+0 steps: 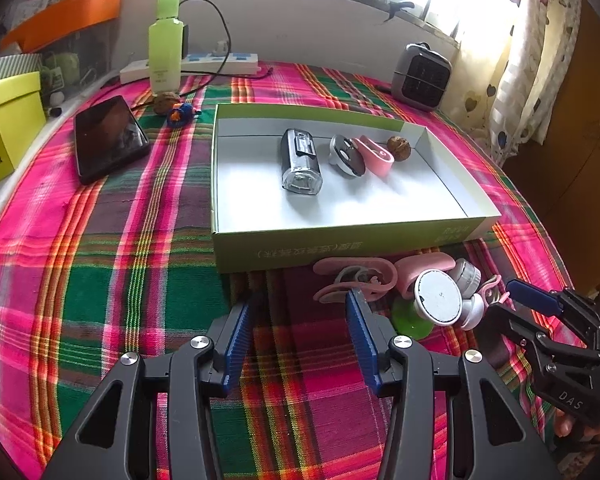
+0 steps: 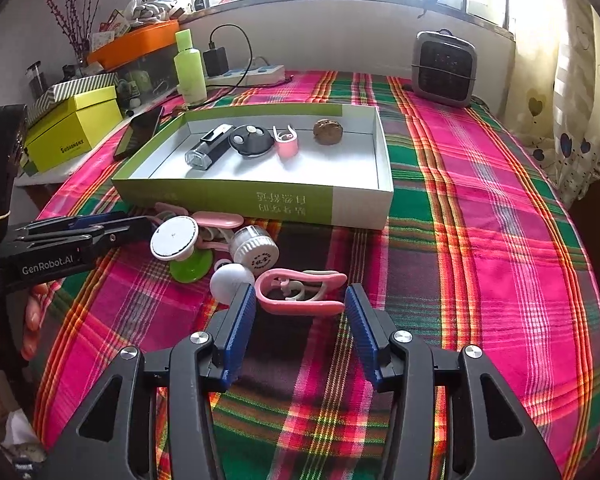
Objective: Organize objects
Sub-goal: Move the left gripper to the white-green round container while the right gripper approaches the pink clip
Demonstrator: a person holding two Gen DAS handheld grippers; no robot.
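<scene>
A shallow green-and-white box holds a bike light, a black round disc, a pink clip and a walnut. In front of the box lies a pile: pink ear hooks, a white round mount, a green suction base, a white cap and a white ball. My left gripper is open beside the pile. My right gripper is open around the near pink ear hook.
A phone, a second walnut, a small blue-orange toy, a green bottle, a power strip, a small heater and a yellow box stand around the plaid cloth.
</scene>
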